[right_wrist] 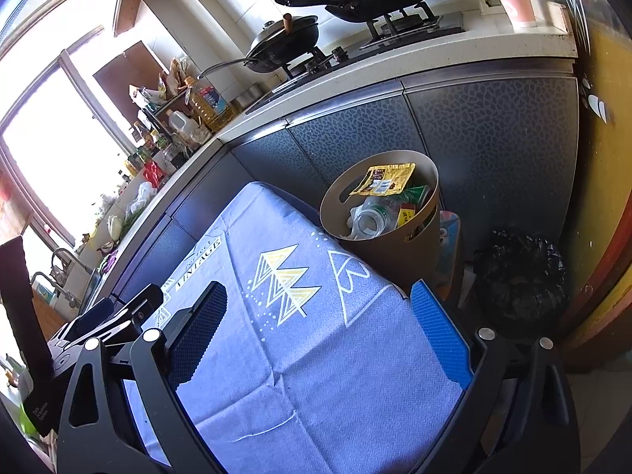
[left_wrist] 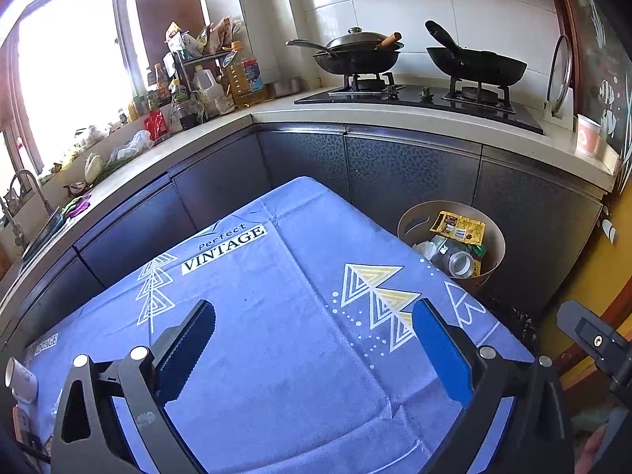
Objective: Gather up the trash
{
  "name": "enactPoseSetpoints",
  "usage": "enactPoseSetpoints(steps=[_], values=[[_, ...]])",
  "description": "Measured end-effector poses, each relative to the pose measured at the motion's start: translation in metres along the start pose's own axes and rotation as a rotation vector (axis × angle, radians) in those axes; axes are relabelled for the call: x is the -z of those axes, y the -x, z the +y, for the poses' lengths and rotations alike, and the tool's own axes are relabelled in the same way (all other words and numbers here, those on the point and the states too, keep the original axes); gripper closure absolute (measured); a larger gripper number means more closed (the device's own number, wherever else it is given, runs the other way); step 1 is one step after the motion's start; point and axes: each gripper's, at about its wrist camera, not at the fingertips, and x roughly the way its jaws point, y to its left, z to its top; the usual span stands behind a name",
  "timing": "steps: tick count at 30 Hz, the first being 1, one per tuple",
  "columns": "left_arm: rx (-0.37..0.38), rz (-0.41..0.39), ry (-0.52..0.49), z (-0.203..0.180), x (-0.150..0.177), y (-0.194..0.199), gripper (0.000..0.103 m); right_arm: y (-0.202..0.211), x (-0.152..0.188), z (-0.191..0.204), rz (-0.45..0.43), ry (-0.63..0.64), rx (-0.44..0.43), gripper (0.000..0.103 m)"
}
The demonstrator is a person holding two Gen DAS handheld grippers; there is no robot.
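A tan round trash bin (left_wrist: 410, 223) (right_wrist: 395, 252) stands on the floor past the table's far right corner. Inside it lie a yellow snack wrapper (left_wrist: 460, 227) (right_wrist: 389, 177), a clear plastic bottle (left_wrist: 458, 262) (right_wrist: 369, 221) and other wrappers. My left gripper (left_wrist: 314, 326) hovers open over the blue tablecloth (left_wrist: 276, 316), nothing between its fingers. My right gripper (right_wrist: 318, 310) is open too, above the same cloth (right_wrist: 316, 355), with the bin just ahead. The right gripper's body (left_wrist: 592, 341) shows at the right edge of the left wrist view.
A kitchen counter (left_wrist: 395, 116) runs behind, with two black woks (left_wrist: 355, 55) (left_wrist: 474, 63) on a gas stove. Bottles (left_wrist: 241, 75) crowd the corner. A paper cup (left_wrist: 587, 140) sits at the counter's right end. A black bag (right_wrist: 521, 272) lies on the floor by the bin. A white cup (left_wrist: 19, 379) stands on the table's left.
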Motion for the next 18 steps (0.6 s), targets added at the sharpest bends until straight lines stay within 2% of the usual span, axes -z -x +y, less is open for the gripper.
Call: enactPoseSetpoints(steps=[12, 18], values=[[0.016, 0.001, 0.011, 0.0011, 0.0006, 0.0010, 0.004, 0.0004, -0.0002, 0.0024, 0.001, 0.006, -0.005, 0.010], [0.035, 0.032, 0.020, 0.0012, 0.0023, -0.0039, 0.004, 0.0040, -0.0008, 0.0063, -0.010, 0.019, -0.007, 0.010]])
